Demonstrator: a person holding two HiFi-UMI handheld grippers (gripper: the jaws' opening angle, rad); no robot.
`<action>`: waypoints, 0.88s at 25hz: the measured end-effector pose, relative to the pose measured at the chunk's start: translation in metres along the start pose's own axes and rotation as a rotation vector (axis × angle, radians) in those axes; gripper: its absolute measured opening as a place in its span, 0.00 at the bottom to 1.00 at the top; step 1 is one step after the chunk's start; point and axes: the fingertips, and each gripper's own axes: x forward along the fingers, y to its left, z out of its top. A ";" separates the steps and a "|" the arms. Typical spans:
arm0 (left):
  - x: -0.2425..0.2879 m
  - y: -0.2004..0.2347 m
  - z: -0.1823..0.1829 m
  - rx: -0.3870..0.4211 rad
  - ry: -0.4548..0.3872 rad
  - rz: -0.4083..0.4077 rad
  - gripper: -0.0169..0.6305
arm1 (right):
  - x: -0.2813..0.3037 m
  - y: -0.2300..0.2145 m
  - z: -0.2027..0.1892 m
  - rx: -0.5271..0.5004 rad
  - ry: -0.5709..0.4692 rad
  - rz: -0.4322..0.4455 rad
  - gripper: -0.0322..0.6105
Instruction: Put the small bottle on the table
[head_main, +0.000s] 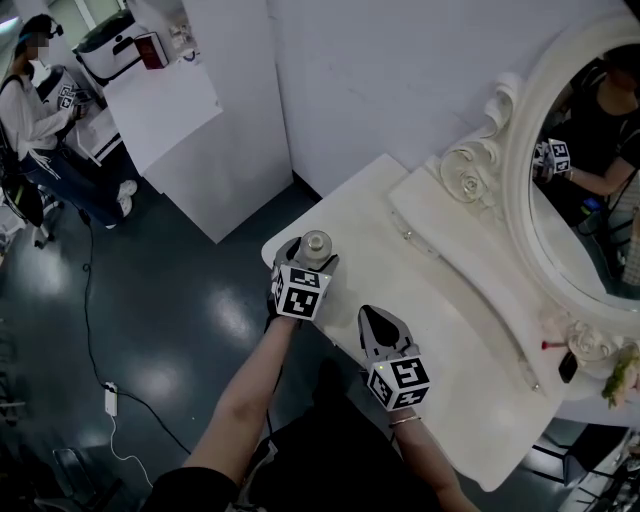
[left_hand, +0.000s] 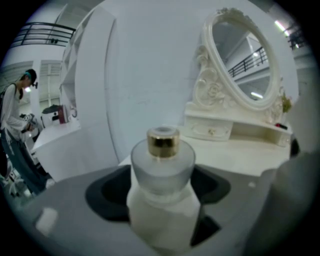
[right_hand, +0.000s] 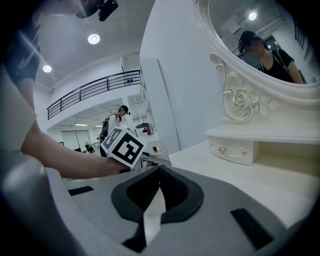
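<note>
Bottle: the small frosted-glass bottle with a gold collar (head_main: 316, 243) stands upright at the near left corner of the white worktop (head_main: 450, 340), close to its edge.

Left gripper: the left gripper (head_main: 312, 258) brackets the bottle. Its fingers (left_hand: 75, 215) are spread wide to either side, and dark space shows beside the glass, so they do not seem to press on it.

Done: judging by how it sits, the bottle is down on the worktop and bears its own weight.

Left to do: back the left gripper straight off without brushing the bottle. So near the edge, a nudge could tip it to the floor.

Left arm pose: the bare forearm reaches forward from the body, gripper roughly level, aimed past the bottle toward the ornate white oval mirror (head_main: 590, 160).

Right gripper: the right gripper (head_main: 378, 322) hovers over the worktop's front edge, just beside the left one. Its fingers are together with nothing between them, and it takes no part here.
</note>
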 end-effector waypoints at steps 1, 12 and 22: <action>-0.004 0.001 0.001 -0.008 -0.013 0.000 0.60 | -0.001 0.001 0.000 0.000 -0.001 0.001 0.06; -0.056 0.010 0.000 -0.060 -0.076 0.004 0.54 | -0.011 0.013 0.003 -0.017 -0.021 0.002 0.06; -0.110 0.012 0.001 -0.080 -0.159 0.064 0.27 | -0.022 0.027 0.007 -0.028 -0.047 -0.003 0.06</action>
